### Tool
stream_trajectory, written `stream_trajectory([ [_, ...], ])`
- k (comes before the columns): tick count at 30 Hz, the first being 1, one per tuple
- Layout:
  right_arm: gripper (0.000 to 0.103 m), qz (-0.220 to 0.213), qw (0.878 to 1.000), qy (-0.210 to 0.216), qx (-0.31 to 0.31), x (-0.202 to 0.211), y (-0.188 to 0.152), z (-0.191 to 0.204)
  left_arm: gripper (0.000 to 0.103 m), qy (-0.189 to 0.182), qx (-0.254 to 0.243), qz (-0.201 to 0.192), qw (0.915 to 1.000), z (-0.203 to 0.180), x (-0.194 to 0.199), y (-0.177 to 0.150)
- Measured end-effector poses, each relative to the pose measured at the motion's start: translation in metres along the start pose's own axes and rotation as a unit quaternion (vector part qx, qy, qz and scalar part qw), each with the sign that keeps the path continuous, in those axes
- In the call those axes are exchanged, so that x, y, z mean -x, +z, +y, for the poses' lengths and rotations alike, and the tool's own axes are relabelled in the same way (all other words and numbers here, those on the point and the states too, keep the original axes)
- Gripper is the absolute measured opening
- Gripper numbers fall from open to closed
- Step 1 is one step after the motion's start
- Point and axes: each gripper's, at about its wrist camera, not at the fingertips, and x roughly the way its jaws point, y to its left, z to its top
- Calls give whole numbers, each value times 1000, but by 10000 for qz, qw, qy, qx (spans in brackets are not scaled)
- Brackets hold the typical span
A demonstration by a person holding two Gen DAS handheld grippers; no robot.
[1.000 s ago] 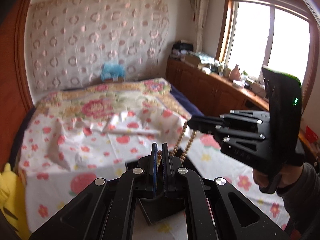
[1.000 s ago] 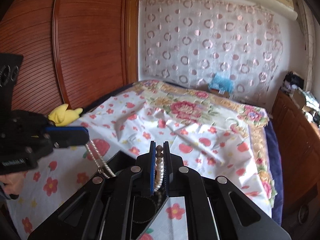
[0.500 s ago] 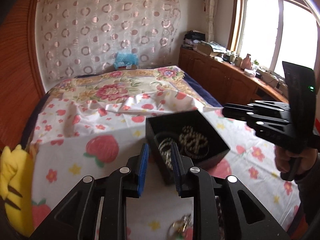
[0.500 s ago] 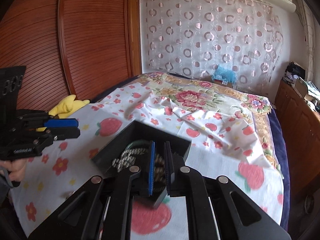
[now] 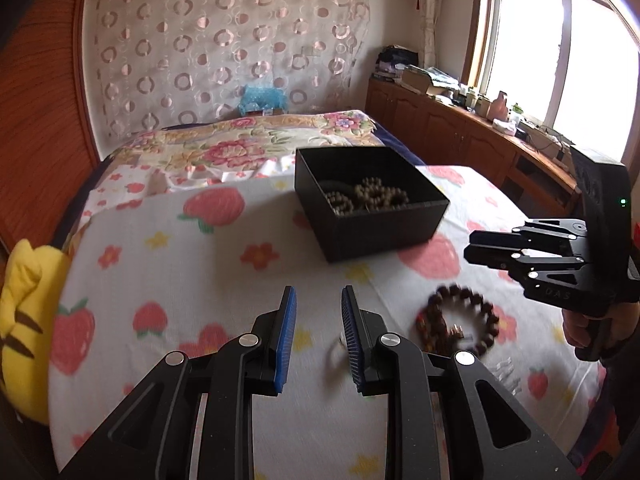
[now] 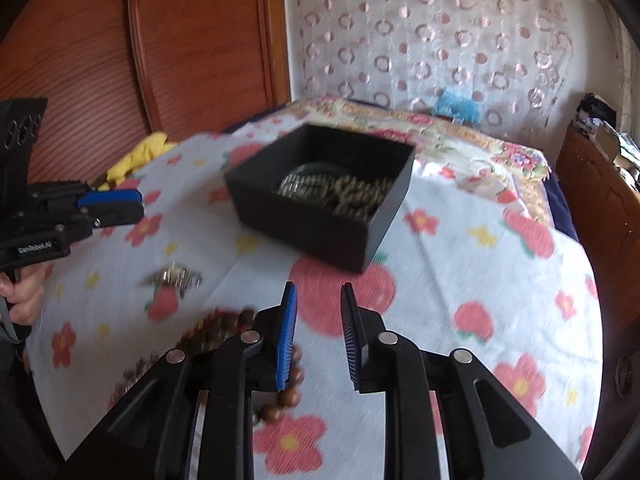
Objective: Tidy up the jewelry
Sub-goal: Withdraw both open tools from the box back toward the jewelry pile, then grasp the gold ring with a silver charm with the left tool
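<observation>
- While both tongs hang over a bed w/ a fruit-and-flower sheet (image 5: 224, 264), a black box (image 5: 368, 200) sits open on it, beaded jewelry heaped inside.
- Left tongs (image 5: 318, 320): blue pads slightly apart, nothing between them, bare sheet below. A small silvery piece (image 5: 338, 350) lies just beside the right pad, blurred.
- Right tongs (image 6: 318, 320): jaws opening, a narrow gap, nothing held. Seen from the left cam, they hover near the box's right side, gripped by a hand (image 5: 588, 326).
- Dark brown bead bracelet (image 5: 458, 322) lies on the sheet, near side of the box, apart from it; in the right cam its beads pass under the left finger.
- Silver trinket (image 6: 174, 278) rests on the sheet left of the bracelet, blurred.
- Yellow plush toy (image 5: 24, 320) at the bed's left edge.
</observation>
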Motion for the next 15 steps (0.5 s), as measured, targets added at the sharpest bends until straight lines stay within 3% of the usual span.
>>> stream_trajectory([
  [7,24,311,9994,135,29,-8,-17,7,24,-25,18,153,9999,-6,2,-24],
  [9,24,369,9993,105,-12,-11,-20,7,30,-37,-30,223,9997,-10,-1,-29],
  [15,23,452,9990,6,-7,-14,-24,6,30,-95,-66,365,9993,-17,-8,-34],
])
